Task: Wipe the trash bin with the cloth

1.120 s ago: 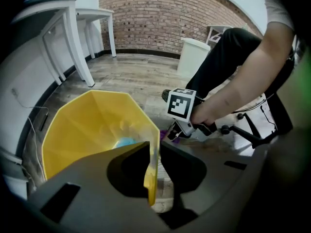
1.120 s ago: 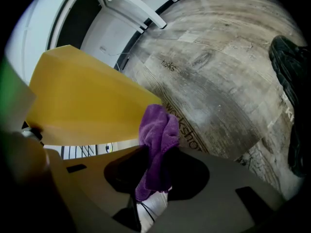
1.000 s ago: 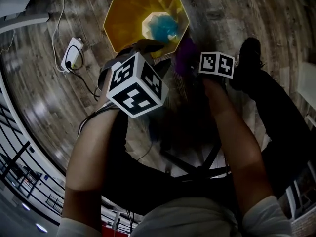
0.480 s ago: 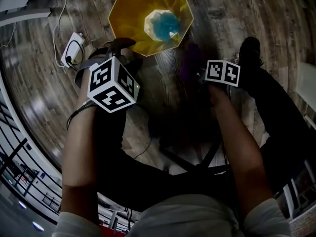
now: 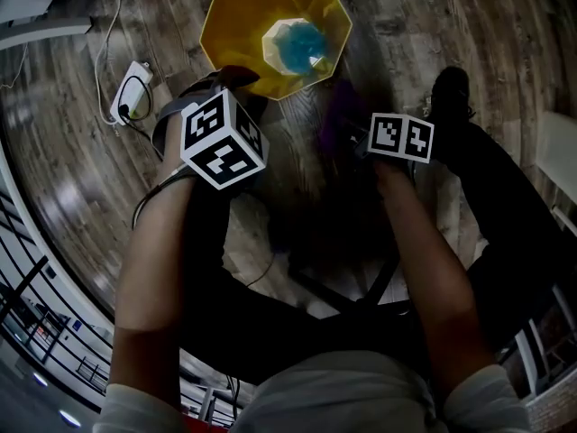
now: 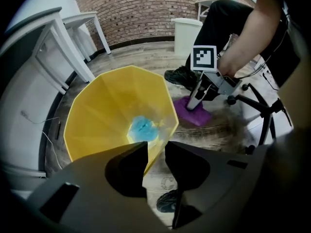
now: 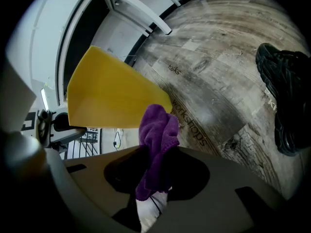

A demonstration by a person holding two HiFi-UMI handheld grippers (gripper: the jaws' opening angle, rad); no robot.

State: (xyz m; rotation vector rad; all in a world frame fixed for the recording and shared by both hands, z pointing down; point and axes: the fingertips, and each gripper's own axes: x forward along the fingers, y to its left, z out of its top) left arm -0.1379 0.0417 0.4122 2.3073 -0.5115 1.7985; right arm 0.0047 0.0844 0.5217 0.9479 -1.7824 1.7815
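Observation:
The yellow eight-sided trash bin [image 5: 234,25] stands open on the wood floor with a crumpled blue thing [image 5: 300,45] at its bottom. My left gripper [image 5: 236,78] is at the bin's near rim. Its jaws have just been closing, and in the left gripper view [image 6: 155,149] they sit shut on the yellow wall [image 6: 107,106]. My right gripper [image 5: 352,129] hangs right of the bin, shut on a purple cloth [image 5: 335,111]. The cloth [image 7: 158,127] droops from the jaws [image 7: 158,149] beside the bin's outer wall [image 7: 112,101] without touching it.
A white charger [image 5: 133,97] with cables lies on the floor left of the bin. A black shoe [image 5: 451,93] rests to the right, and a chair's base [image 6: 257,101] is behind the right gripper. White table legs [image 6: 73,47] and a white box [image 6: 187,35] stand farther off.
My left gripper swung left away from the bin's front, then came back up to the near rim. The right gripper keeps the purple cloth beside the bin, hardly shifted.

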